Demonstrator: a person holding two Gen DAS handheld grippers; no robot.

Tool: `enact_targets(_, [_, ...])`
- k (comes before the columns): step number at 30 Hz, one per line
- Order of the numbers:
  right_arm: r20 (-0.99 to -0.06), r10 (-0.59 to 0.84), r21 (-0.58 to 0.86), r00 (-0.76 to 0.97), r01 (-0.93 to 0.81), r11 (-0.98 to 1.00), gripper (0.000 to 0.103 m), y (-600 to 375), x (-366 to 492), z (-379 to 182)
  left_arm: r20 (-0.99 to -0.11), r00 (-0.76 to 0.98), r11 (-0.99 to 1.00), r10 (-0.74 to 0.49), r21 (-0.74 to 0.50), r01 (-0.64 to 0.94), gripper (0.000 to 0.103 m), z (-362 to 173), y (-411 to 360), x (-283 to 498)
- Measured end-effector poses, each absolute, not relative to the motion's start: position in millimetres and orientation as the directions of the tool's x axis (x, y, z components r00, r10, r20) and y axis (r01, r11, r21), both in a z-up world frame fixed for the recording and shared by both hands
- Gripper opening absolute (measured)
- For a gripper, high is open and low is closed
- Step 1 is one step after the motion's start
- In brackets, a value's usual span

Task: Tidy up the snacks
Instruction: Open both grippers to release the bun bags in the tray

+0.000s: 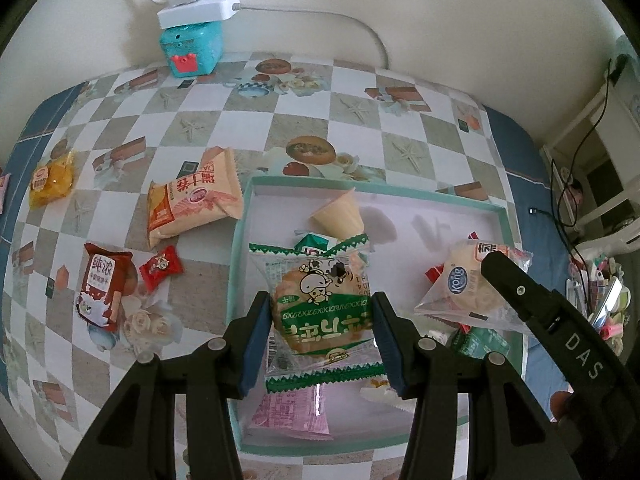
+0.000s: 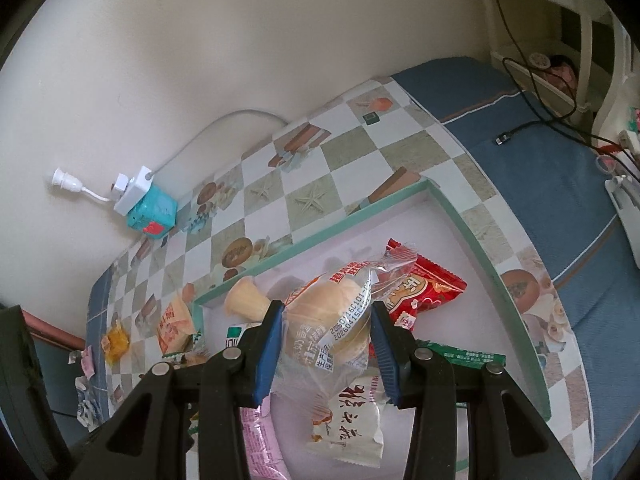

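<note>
Gripping green-wrapped round cake [image 1: 320, 312], left fingers [image 1: 256, 344] clamped, right fingers [image 2: 272, 344] pinching clear-wrapped bun [image 2: 332, 316]

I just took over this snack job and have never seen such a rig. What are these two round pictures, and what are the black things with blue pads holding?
They are hand-held tongs, one per hand, each with a fisheye camera looking along its fingers. The left view shows the left tongs gripping a green-wrapped cookie above the shallow green-rimmed tray. The right view shows the right tongs gripping a clear-wrapped bun over that tray. Still loose on the checkered tablecloth: an orange packet, a dark red packet, a small red candy and a yellow packet.
</note>
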State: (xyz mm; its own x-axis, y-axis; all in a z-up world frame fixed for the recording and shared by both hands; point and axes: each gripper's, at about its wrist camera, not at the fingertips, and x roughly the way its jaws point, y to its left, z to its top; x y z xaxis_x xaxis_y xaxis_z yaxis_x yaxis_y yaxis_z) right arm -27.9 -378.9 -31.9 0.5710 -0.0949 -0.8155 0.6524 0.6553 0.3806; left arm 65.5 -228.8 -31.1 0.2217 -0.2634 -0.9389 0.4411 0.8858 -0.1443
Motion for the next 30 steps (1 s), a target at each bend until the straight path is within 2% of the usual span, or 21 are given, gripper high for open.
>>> enact_targets(4, [-0.824,-0.090,0.374,0.560,0.656,0.655,0.046,-377,-25,-37,-0.943,0.210,0.888,-0.260,-0.147,0.435,0.053,-36,-230,67])
enact_targets(9, [-0.838,-0.077,0.366,0.540,0.661,0.655,0.047,-375,-22,-47,-0.952,0.159,0.893,-0.262,-0.177,0.414,0.067,-48,-229,69])
enact_targets(16, [-0.844,-0.103,0.332,0.526,0.665,0.669,0.048,-372,-19,-42,-0.956,0.163,0.909,-0.245,-0.169,0.381,0.068,-50,-219,75])
enact_targets(18, [-0.848,-0.114,0.321,0.518,0.672,0.668,0.051,-373,-19,-41,-0.957,0.171,0.915,-0.237,-0.161,0.369,0.073,-49,-216,78])
enact_targets(20, [-0.852,-0.121,0.311,0.509,0.679,0.665,0.067,-373,-19,-40,-0.958,0.178,0.922,-0.225,-0.150,0.357,0.084,-49,-213,80])
enact_targets(24, [-0.859,-0.138,0.289,0.493,0.689,0.665,0.070,-374,-20,-40,-0.960,0.199,0.936,-0.195,-0.122,0.330,0.084,-49,-205,85])
enact_targets(28, [-0.867,-0.152,0.266,0.474,0.699,0.664,0.081,-375,-20,-42,-0.963,0.211,0.951,-0.167,-0.101,0.291,0.084,-53,-195,91])
enact_targets(30, [-0.873,-0.152,0.257,0.464,0.701,0.665,0.082,-375,-19,-43,-0.964,0.213,0.958,-0.157,-0.097,0.269,0.085,-54,-190,93])
